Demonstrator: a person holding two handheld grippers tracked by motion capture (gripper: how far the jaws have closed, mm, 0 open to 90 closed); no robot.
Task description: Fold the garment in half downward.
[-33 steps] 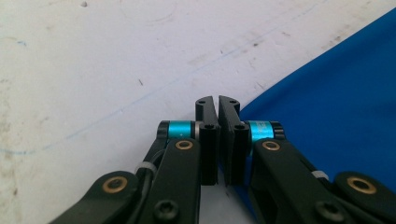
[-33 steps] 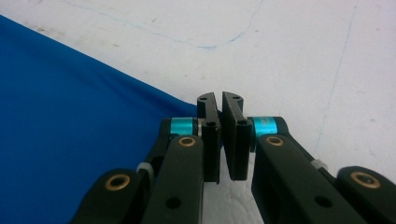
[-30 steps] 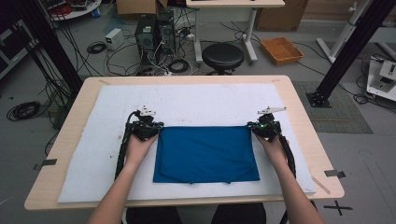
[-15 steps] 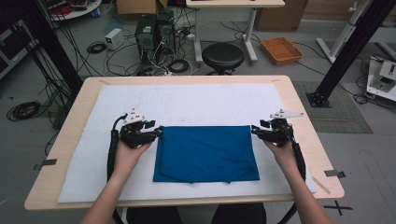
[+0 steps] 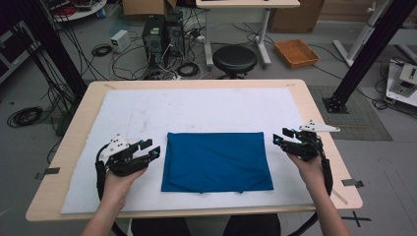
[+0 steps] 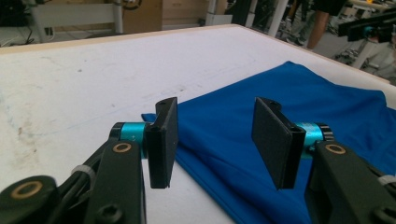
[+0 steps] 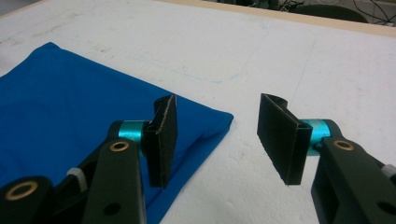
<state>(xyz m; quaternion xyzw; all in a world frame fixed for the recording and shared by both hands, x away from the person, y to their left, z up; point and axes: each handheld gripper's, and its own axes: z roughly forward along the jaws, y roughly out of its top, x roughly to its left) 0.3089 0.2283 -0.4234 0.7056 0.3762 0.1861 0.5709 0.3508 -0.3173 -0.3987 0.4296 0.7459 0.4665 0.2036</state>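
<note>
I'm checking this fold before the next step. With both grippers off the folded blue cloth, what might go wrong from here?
1. The folded blue cloth lies loose on the white mat; the open left gripper is close to its left edge and could snag it, undoing the fold.
2. The open right gripper hangs off the cloth's far right corner; closing there would probably pinch air or mat.
</note>
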